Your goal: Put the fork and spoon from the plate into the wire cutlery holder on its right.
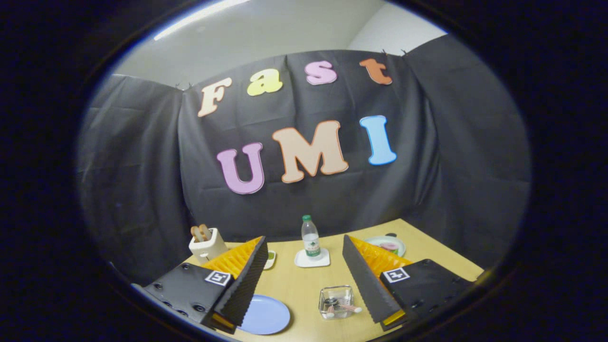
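Cutlery holder (336, 302) already holds utensils between the wide-open, empty fingers (304, 285); blue plate (265, 314) looks bare, so back away gently.

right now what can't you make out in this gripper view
- Blue plate: its near left part is hidden by the left finger of the open gripper.
- Wire cutlery holder: small; pink-handled pieces lie in it, fork or spoon unclear.
- Far plate: partly behind the right finger; contents too small.
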Tool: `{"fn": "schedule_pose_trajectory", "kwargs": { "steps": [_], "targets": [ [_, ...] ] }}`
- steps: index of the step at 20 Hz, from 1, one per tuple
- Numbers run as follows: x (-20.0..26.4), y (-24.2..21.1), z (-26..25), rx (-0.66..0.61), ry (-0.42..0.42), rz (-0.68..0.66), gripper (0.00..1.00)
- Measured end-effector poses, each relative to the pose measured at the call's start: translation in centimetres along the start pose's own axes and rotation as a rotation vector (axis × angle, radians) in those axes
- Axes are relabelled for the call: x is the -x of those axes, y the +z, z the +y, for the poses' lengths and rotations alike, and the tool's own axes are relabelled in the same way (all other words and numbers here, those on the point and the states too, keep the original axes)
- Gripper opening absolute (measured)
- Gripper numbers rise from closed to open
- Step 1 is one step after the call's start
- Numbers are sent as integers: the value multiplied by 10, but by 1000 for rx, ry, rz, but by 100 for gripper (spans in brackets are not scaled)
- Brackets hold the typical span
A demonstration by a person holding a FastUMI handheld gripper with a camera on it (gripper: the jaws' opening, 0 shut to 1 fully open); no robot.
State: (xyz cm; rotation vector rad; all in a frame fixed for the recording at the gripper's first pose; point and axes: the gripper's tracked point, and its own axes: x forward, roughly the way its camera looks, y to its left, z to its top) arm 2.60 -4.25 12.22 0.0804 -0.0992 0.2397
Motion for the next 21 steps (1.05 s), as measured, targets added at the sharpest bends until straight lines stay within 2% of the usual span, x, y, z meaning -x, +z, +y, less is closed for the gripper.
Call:
{"fn": "schedule_pose_trajectory", "kwargs": {
  "steps": [5, 9, 21],
  "targets": [
    [30, 7, 4, 73, -23, -96, 99],
    [55, 10, -8, 91, -54, -121, 99],
    [94, 50, -101, 98, -82, -184, 99]
  ]
}}
